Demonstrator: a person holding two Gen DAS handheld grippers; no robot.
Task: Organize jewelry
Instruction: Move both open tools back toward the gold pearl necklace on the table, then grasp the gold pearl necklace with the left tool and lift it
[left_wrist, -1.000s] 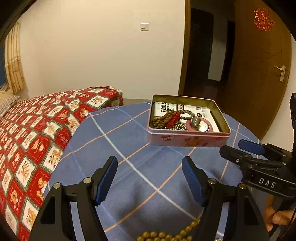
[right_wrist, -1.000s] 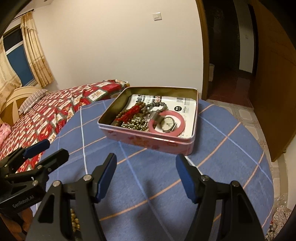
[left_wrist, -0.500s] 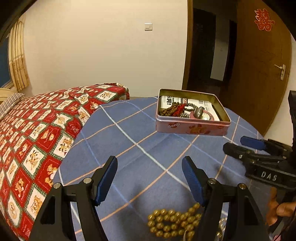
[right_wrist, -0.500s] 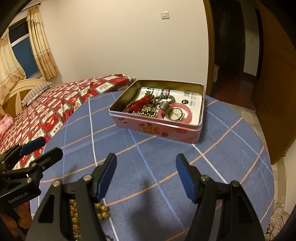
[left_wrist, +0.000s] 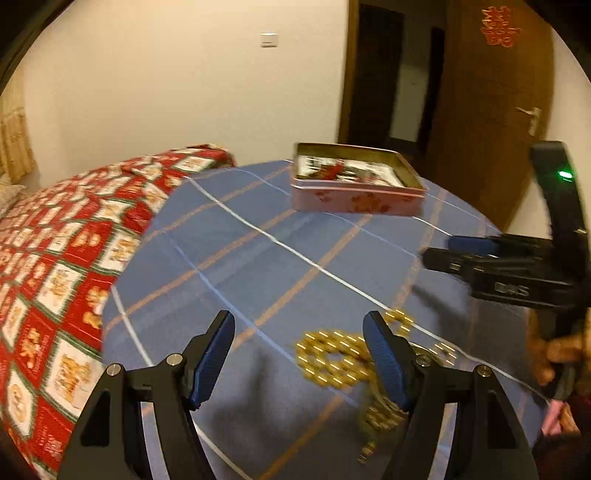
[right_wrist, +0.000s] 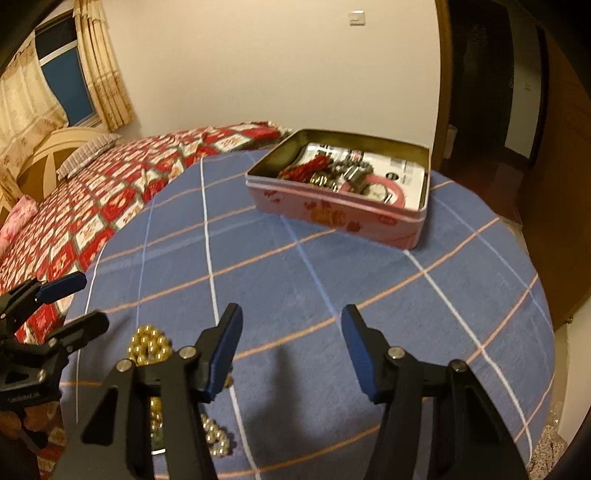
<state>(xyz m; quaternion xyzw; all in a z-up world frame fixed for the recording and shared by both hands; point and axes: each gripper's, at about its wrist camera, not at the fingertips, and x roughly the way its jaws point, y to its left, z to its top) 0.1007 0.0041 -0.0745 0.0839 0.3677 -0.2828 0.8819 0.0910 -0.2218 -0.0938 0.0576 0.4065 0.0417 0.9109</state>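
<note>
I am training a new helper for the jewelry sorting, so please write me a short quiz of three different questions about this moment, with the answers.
1. True or false: the gold bead string already lies inside the pink tin.
2. Which of these is in the tin? A) a watch on a pink band B) a pair of scissors C) a spoon
3. Fill in: between the pads of the right claw there is ____.

Key:
1. False. The beads lie on the blue checked cloth, near the left claw.
2. A, the watch.
3. Nothing; its jaws are closing over bare cloth.
</note>
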